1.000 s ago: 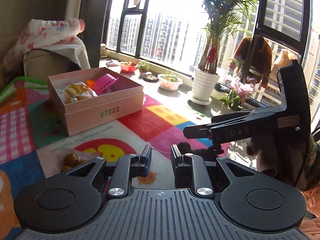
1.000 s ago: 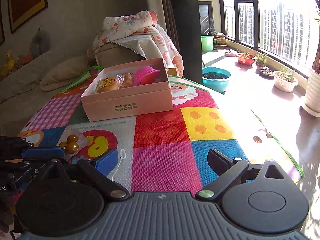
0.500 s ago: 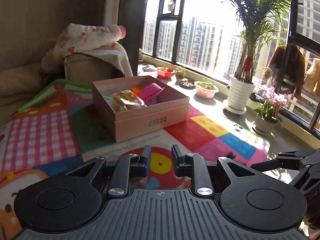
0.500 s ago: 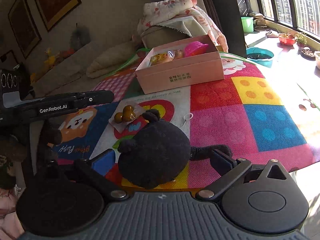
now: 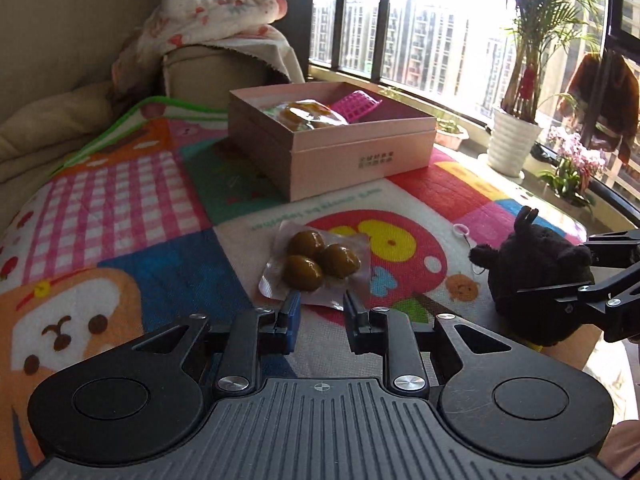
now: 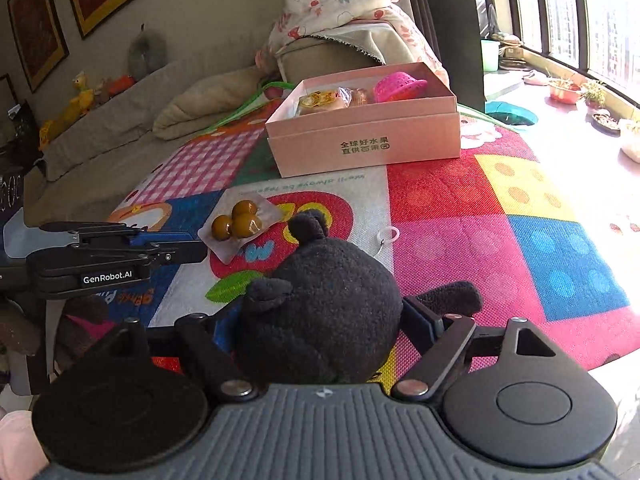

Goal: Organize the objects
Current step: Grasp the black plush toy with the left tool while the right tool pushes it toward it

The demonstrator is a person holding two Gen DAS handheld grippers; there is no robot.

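Observation:
A black plush toy (image 6: 320, 320) sits on the colourful play mat (image 6: 480, 208). My right gripper (image 6: 320, 330) has it between its jaws, which are closing, and the pads touch its flanks. A clear packet of three brown balls (image 5: 316, 264) lies just ahead of my left gripper (image 5: 318, 312), whose fingers stand shut with nothing between them. From the right wrist view the left gripper (image 6: 192, 250) reaches in from the left, beside the packet (image 6: 240, 222). The pink box (image 5: 360, 160) further back holds a wrapped bun (image 5: 304, 114) and a pink basket (image 5: 358, 106).
A small white ring (image 6: 388, 236) lies on the mat right of the plush. A sofa arm draped with a flowered cloth (image 6: 340, 12) stands behind the box. Potted plants (image 5: 512, 136) line the window ledge on the right. The mat's near edge drops off at the lower right.
Both grippers came down toward the mat. The plush came between the right jaws, which then narrowed onto it. The packet now lies right in front of the left fingertips.

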